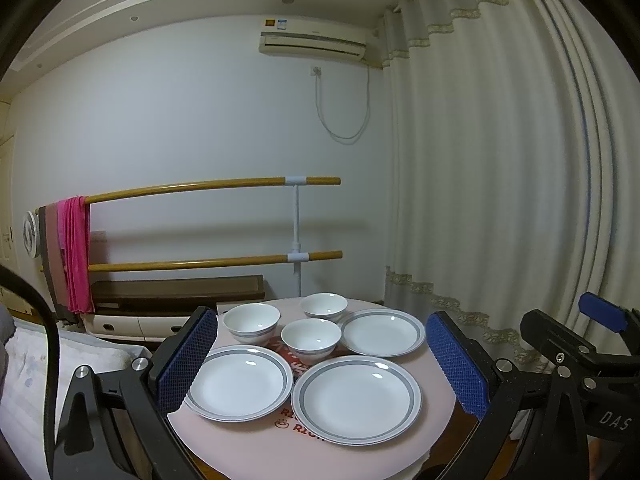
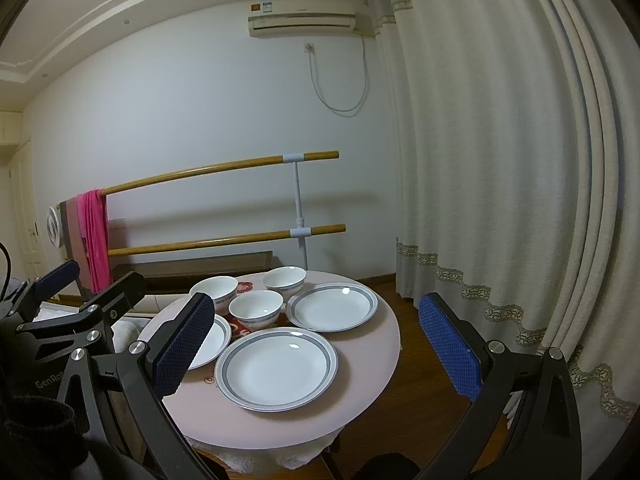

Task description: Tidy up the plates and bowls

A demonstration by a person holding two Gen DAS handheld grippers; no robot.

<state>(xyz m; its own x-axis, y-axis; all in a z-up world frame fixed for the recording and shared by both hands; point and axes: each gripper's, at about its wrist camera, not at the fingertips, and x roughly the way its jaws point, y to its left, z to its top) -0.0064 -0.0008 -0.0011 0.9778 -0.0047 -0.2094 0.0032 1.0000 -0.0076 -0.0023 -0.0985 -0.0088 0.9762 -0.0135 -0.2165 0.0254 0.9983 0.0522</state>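
Three plates and three bowls sit on the round pink worktop, all apart. Near plate, left plate and far plate ring the bowls: left bowl, middle bowl, far bowl. Left claw and right claw gape wide, empty. Only the right wrist view shows wooden floor; there the left plate seems half hidden by a pad.
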